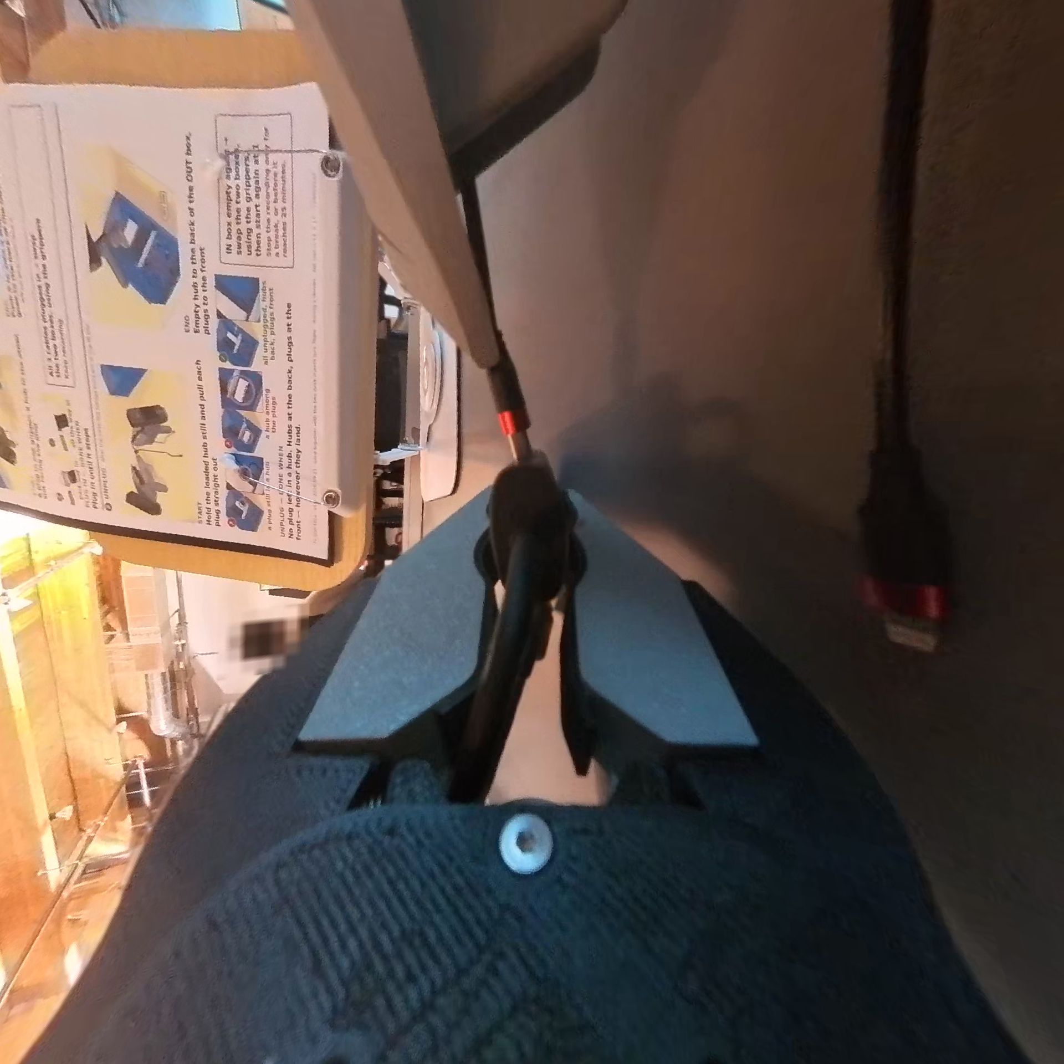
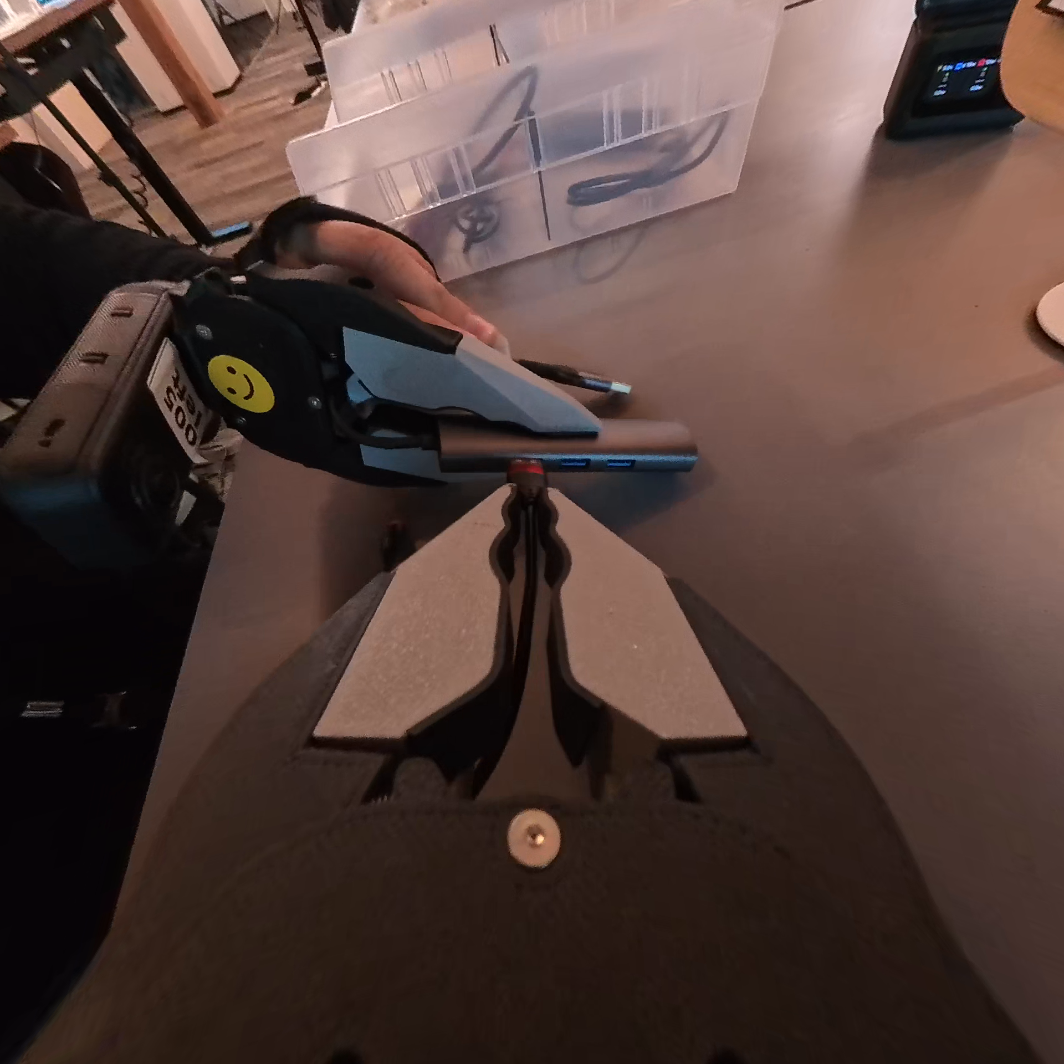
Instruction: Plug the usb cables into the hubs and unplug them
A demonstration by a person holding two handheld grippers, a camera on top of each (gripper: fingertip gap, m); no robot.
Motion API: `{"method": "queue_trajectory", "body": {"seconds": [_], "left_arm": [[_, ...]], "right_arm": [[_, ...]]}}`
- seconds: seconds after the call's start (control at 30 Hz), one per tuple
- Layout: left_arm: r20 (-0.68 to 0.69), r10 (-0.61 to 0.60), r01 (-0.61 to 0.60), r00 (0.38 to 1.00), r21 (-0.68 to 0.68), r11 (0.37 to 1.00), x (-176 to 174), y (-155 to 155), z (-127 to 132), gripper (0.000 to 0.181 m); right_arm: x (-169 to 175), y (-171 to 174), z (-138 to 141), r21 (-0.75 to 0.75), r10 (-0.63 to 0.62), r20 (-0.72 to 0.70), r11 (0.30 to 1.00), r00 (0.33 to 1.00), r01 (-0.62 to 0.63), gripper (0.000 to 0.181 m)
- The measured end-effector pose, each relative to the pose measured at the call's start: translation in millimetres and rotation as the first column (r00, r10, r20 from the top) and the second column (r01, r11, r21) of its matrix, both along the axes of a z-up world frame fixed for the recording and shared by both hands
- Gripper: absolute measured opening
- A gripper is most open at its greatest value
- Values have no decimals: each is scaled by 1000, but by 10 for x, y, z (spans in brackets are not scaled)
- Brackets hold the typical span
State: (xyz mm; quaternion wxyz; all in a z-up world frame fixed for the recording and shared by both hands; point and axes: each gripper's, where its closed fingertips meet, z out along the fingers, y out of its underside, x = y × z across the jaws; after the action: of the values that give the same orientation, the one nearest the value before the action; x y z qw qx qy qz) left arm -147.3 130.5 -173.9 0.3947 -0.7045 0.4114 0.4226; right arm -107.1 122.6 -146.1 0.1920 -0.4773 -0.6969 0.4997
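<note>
Dark tabletop [image 2: 806, 403] carried a clear plastic organiser box [image 2: 535, 138] with cables inside. Above it the left gripper [image 2: 512, 443] clamped a grey USB hub [image 2: 645, 446] flat between its jaws. The right gripper [image 2: 528, 489] pinched a red-collared USB plug [image 2: 525, 472] seated in the hub's side port. Another loose USB plug [image 2: 599, 384] lay behind.

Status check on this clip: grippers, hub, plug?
Left gripper shut on hub. Right gripper shut on red-collared plug, at a hub port. Spare cable lies behind, clear.
</note>
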Motion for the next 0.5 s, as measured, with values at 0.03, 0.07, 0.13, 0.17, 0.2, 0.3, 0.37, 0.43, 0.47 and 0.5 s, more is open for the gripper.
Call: {"method": "queue_trajectory", "body": {"seconds": [0.03, 0.07, 0.13, 0.17, 0.2, 0.3, 0.37, 0.43, 0.47, 0.5], "left_arm": [[6, 1, -1, 1000, 0, 1000, -1, 2, 0, 15], [1, 3, -3, 1000, -1, 1000, -8, 2, -3, 15], [-6, 7, -7, 1000, -4, 1000, -18, 0, -11, 14], [-9, 10, -10, 1000, -4, 1000, -23, -1, -14, 14], [-7, 12, -12, 1000, -5, 1000, -25, 0, -13, 14], [8, 23, -23, 1000, -7, 1000, -29, -3, -9, 14], [3, 29, -29, 1000, -10, 1000, -32, -6, -10, 14], [-1, 37, -37, 999, -12, 999, -45, -7, -12, 14], [1, 40, -40, 999, -13, 999, -54, -7, -12, 14], [0, 44, -44, 999, -13, 999, -63, -8, -13, 14]], "right_arm": [[-1, 0, -2, 8, -2, 0, 1000, 1000, 2, 2], [-3, -5, -10, 17, -3, 2, 1000, 1000, 3, 2], [-3, -16, -32, 30, -1, 5, 1000, 1000, 1, 2], [-4, -21, -38, 31, -1, 7, 1000, 1000, 0, 2], [-6, -21, -36, 28, -2, 6, 1000, 1000, 2, 2], [-14, -22, -21, 27, -5, -2, 1000, 1000, 5, 2], [-15, -24, -27, 44, -6, -5, 999, 1000, 7, 2], [-23, -28, -35, 64, -12, -8, 998, 1000, 12, 3], [-29, -31, -39, 72, -14, -9, 997, 1000, 15, 2], [-34, -34, -48, 81, -16, -8, 997, 1000, 16, 2]]}}
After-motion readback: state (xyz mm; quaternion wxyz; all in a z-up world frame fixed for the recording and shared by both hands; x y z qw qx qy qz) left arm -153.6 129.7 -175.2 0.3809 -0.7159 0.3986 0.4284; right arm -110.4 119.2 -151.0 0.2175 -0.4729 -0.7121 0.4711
